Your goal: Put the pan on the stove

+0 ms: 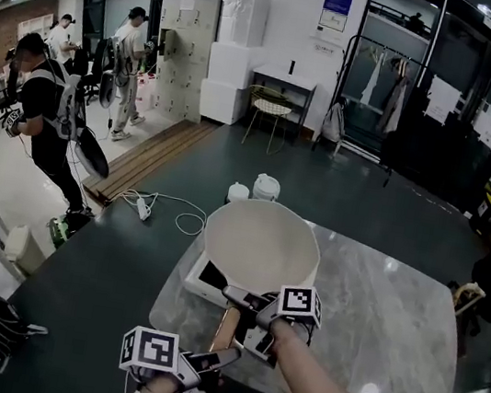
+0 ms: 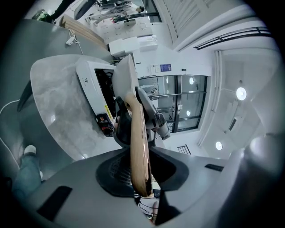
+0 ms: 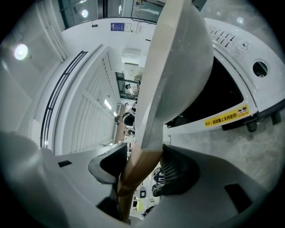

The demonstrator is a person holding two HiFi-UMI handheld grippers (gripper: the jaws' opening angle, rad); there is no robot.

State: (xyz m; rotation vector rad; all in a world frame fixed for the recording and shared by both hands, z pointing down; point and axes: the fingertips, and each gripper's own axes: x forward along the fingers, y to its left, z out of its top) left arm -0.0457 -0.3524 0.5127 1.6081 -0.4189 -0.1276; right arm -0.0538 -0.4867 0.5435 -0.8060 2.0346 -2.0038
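A cream pan (image 1: 261,240) with a wooden handle (image 1: 225,328) sits over the white stove (image 1: 197,278), which has a black top, on the marble table (image 1: 393,318). Whether the pan's bottom touches the stove top I cannot tell. My right gripper (image 1: 244,305) is shut on the handle close to the pan's bowl; in the right gripper view the handle (image 3: 138,171) fills the gap between the pads, under the pan (image 3: 178,67). My left gripper (image 1: 220,357) is shut on the handle's tail end; in the left gripper view the handle (image 2: 138,147) runs edge-on between the jaws.
Two white lidded cups (image 1: 266,187) stand beyond the pan. A power strip with a white cable (image 1: 144,207) lies on the dark floor at the left. Several people (image 1: 50,112) stand far left. A wire chair (image 1: 269,111) and lockers are at the back.
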